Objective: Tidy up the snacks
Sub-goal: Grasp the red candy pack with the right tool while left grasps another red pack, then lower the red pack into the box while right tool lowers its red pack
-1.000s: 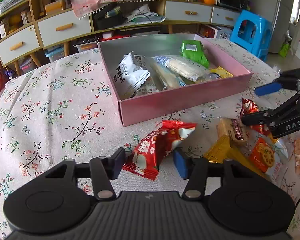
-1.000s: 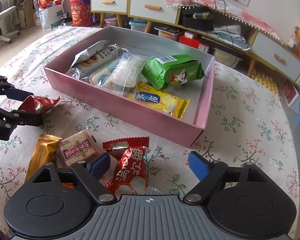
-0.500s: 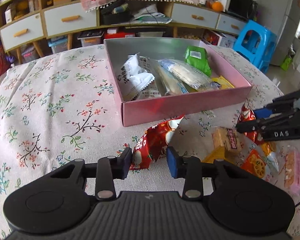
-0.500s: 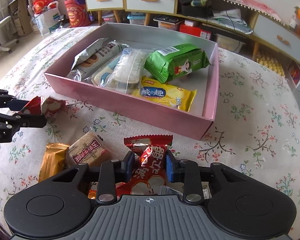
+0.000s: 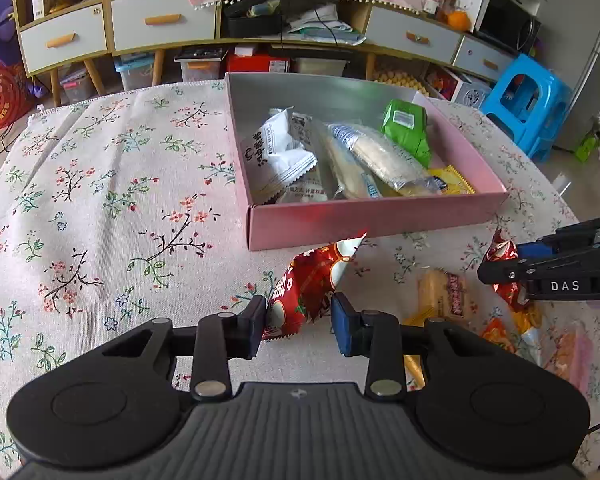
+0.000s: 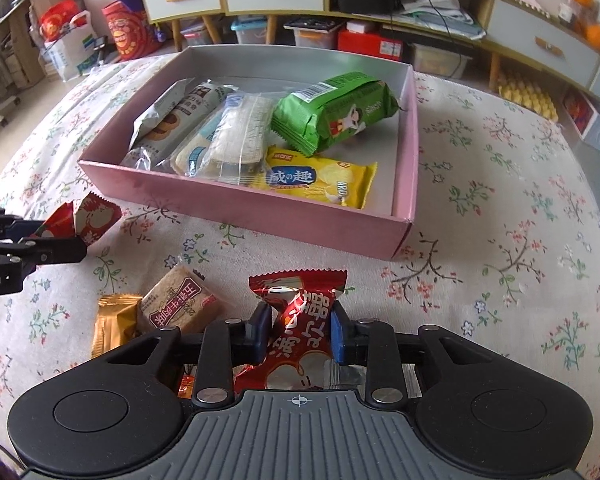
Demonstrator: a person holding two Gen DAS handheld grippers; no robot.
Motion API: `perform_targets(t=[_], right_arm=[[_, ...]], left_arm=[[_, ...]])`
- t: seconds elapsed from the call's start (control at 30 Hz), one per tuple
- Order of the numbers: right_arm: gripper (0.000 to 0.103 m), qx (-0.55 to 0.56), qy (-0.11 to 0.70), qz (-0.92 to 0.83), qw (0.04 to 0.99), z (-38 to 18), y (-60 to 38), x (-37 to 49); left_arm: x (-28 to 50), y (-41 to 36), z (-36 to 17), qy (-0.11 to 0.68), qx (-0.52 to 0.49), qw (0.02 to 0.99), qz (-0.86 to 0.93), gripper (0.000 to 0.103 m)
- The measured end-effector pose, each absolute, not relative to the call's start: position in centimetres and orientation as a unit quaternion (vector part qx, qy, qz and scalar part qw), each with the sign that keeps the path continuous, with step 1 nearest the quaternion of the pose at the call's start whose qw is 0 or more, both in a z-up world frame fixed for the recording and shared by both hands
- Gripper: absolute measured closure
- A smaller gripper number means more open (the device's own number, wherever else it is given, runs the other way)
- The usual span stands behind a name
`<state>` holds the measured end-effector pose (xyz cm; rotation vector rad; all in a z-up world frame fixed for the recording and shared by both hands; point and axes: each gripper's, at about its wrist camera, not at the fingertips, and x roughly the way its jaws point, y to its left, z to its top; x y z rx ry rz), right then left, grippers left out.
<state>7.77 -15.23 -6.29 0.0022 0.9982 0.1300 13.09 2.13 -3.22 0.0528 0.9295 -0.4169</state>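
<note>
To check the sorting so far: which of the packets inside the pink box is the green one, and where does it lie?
The green packet lies at the far right of the pink box, behind the yellow packet; the rest are white or clear.

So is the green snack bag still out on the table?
No, the green snack bag lies inside the pink box, beside the yellow packet.

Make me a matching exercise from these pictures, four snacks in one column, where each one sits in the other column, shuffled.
Things:
1. green crinkled snack pack
2. yellow cracker packet with blue label
3. brown biscuit in clear wrapper
4. red foil candy packet with white lettering

Places:
A. on the floral tablecloth, outside the box
B. clamped in the right gripper
C. inside the pink cardboard box, against its near wall
D. inside the box, toward its far corner

Pairs: 1-D, 2-C, 3-A, 4-B
</note>
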Motion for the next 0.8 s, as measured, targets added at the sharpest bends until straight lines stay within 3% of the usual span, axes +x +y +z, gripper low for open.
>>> perform_targets(t=[0.8], right_arm=[[0.075, 0.09, 0.452, 0.054, 0.886, -2.4, -16.7, 7.3]], left_arm=[[12.5, -0.7, -0.1, 0.433, -0.01, 0.878, -0.204, 0.071]])
